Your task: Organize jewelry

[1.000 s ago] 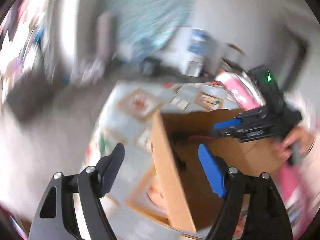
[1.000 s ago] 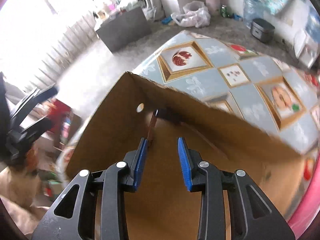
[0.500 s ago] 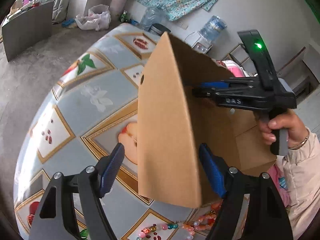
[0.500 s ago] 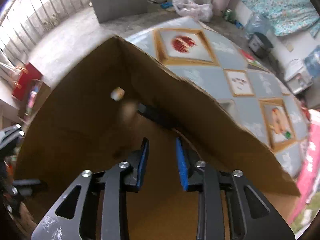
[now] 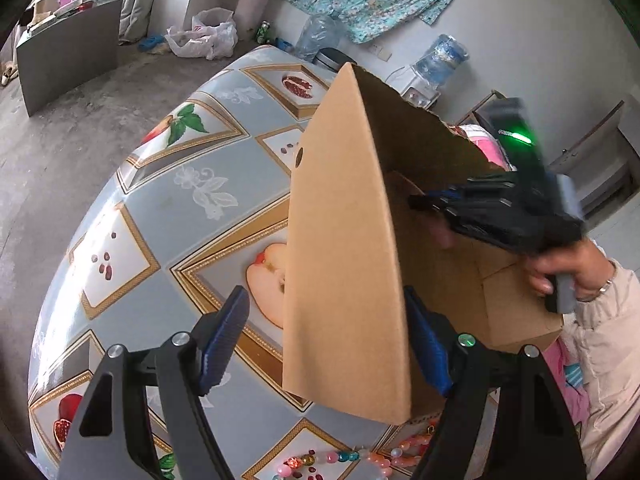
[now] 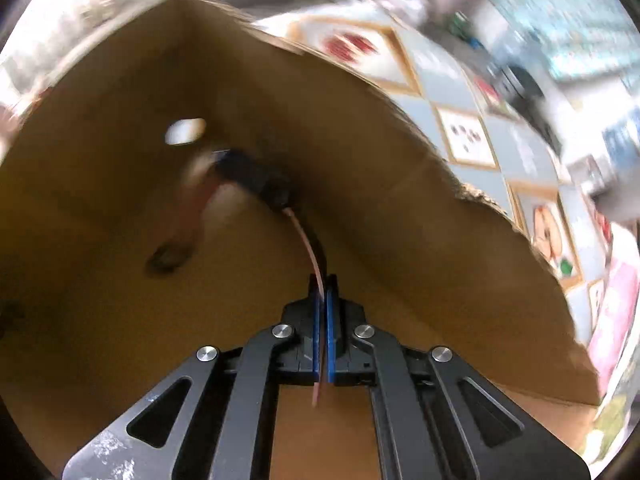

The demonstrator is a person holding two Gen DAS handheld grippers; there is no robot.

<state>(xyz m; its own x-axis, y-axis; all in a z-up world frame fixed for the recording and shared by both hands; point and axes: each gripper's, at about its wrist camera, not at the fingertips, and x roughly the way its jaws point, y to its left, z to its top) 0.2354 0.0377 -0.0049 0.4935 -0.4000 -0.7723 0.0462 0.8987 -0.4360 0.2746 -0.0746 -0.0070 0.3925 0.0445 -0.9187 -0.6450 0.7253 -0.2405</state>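
Down inside the brown cardboard box [image 6: 120,240], the right gripper [image 6: 322,292] has just snapped from parted to clenched on a thin pink strap [image 6: 308,244], so a lift looks next. Outside, the left gripper [image 5: 326,344] straddles the box corner, jaws released; a colourful bead necklace [image 5: 340,458] waits on the patterned tablecloth [image 5: 168,216].

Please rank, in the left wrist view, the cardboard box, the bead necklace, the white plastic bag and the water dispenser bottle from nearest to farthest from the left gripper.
From the left gripper:
1. Cardboard box, its near wall between the open fingers.
2. Bead necklace, on the table just below the box.
3. White plastic bag and water dispenser bottle, both far off by the wall; too close to call.
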